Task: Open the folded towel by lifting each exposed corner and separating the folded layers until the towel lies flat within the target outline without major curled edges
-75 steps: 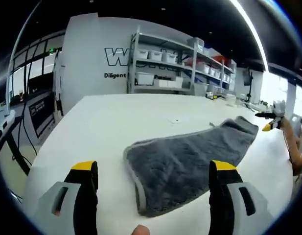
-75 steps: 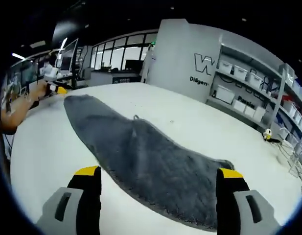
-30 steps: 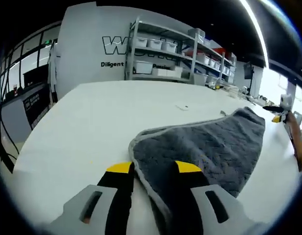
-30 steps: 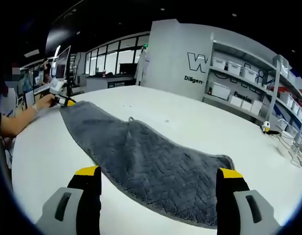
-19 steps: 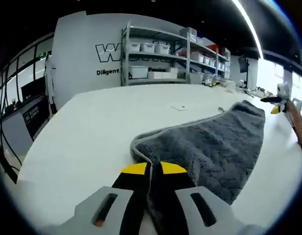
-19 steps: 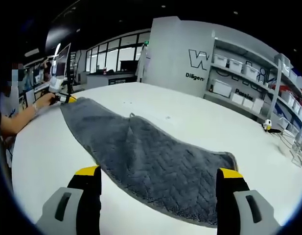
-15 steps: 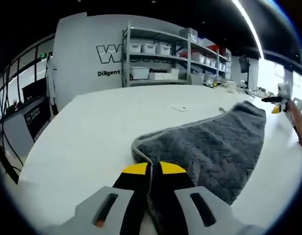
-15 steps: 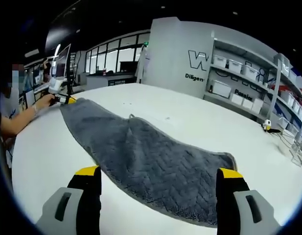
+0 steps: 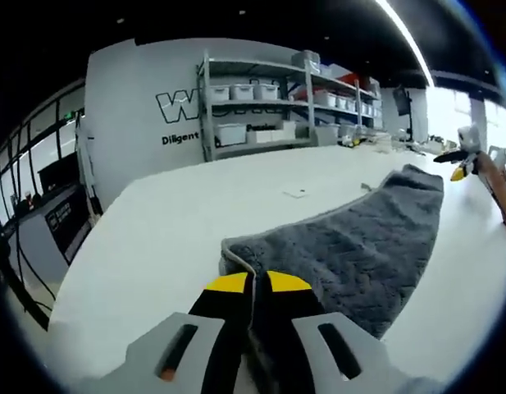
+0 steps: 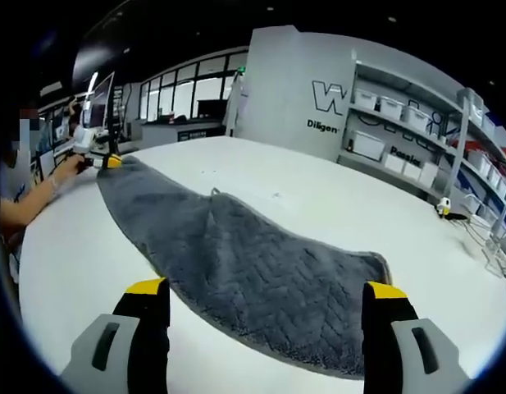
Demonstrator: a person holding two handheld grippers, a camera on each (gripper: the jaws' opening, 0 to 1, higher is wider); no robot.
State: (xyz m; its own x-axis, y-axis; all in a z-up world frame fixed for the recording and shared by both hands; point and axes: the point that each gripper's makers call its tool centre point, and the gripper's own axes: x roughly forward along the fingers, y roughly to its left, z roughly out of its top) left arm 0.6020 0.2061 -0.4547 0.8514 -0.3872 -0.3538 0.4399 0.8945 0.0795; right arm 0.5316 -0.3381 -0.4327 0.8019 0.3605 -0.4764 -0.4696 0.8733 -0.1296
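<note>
A grey towel [image 9: 359,238] with a pale hem lies long and folded across the white table [image 9: 154,222]. My left gripper [image 9: 251,283] is shut on its near corner, the hem pinched between the yellow-tipped jaws. In the right gripper view the same towel [image 10: 236,263] runs from the far left to the lower right. My right gripper [image 10: 265,289] hangs open over that end, jaws wide apart with nothing between them. The left gripper [image 10: 95,158] shows at the far end in a person's hand. The right gripper [image 9: 456,158] shows at the right of the left gripper view.
Metal shelves [image 9: 269,107] with white bins line the grey wall behind the table. A small flat tag [image 9: 295,193] lies on the table beyond the towel. A small yellow item [image 10: 444,220] sits near the table's far right edge. Desks with monitors [image 10: 101,94] stand at the left.
My left gripper went from open to shut on the towel's near corner and has held it since, pulling it slightly. My right gripper stays open over the other end.
</note>
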